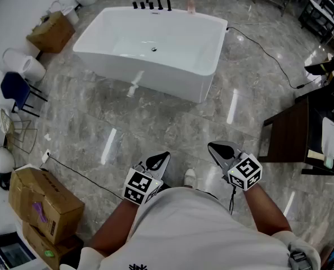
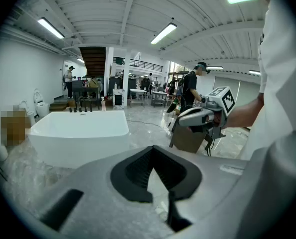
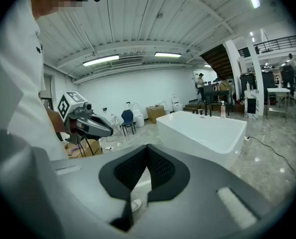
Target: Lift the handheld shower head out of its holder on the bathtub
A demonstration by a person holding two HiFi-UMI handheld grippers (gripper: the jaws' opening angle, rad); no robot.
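handheld shower head (image 1: 168,3): slim, black, upright on far rim of white bathtub (image 1: 172,79), at twelve o'clock, well apart from left gripper (image 1: 162,159) and right gripper (image 1: 216,149), both with jaws closed, empty.

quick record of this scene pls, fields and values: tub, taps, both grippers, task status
bathtub: white, freestanding, on grey floor, nothing in it
taps: black, on far rim; shower head too small to single out
soap bottle: far rim, right of taps
left gripper: shut, empty, well short of bathtub
right gripper: shut, empty, beside the left one
task status: shower head not yet reached
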